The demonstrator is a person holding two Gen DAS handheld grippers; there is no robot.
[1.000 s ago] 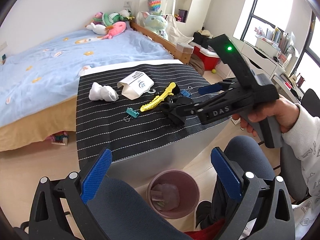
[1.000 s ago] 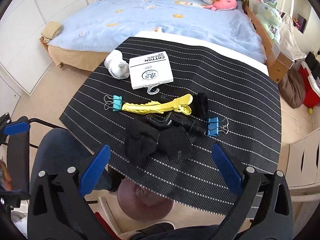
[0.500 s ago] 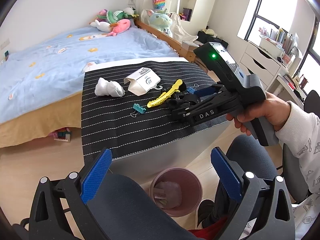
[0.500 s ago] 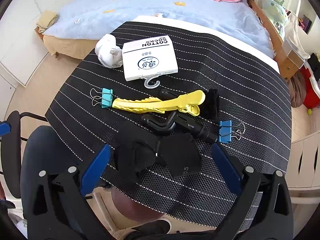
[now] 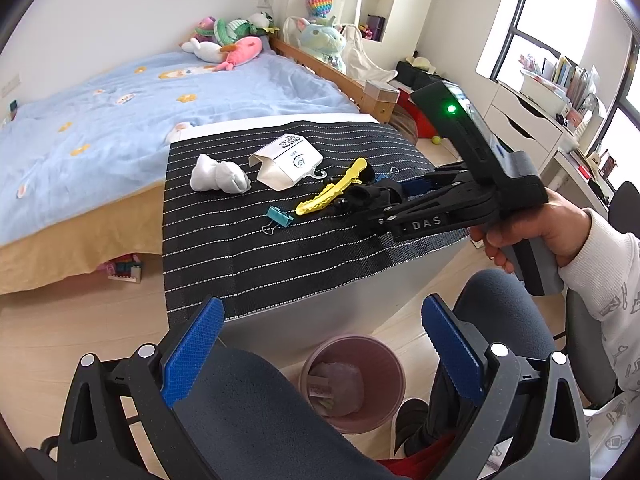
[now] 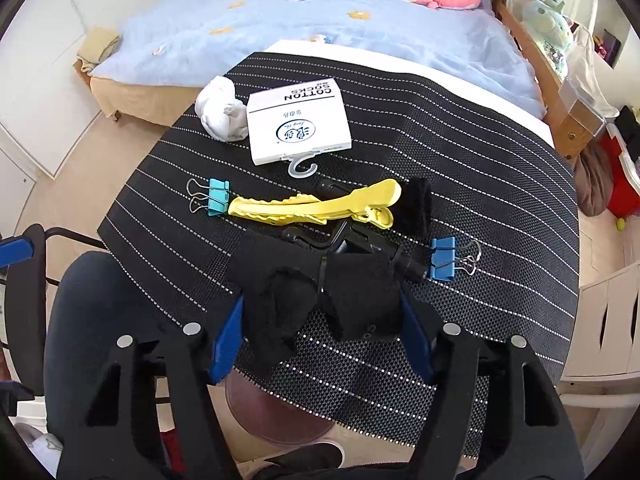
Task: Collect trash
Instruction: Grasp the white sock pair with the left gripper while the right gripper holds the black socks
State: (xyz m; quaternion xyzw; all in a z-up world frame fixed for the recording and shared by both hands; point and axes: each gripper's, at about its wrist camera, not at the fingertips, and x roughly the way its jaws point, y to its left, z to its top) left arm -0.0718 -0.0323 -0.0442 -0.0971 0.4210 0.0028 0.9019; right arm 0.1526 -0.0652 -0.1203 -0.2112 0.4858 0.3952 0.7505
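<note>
On the black striped mat (image 6: 460,168) lie a white cotton-socks box (image 6: 298,126), a crumpled white wad (image 6: 220,114), a yellow clip (image 6: 316,206), two blue binder clips (image 6: 218,202) (image 6: 444,258) and black cloth pieces (image 6: 320,304). My right gripper (image 6: 320,332) has its blue fingers closing on either side of the black cloth; it also shows in the left wrist view (image 5: 372,200). My left gripper (image 5: 320,344) is open and empty above a pink bin (image 5: 352,384) that holds some trash.
A bed with a blue cover (image 5: 100,120) runs behind the table, with plush toys (image 5: 228,40) at its head. White drawers (image 5: 528,128) stand at the right. My knees (image 5: 256,400) sit under the left gripper. Toy bricks (image 5: 124,270) lie on the floor.
My right gripper has moved down and forward to the black cloth and its fingers have narrowed around it. The left gripper has stayed open over the bin.
</note>
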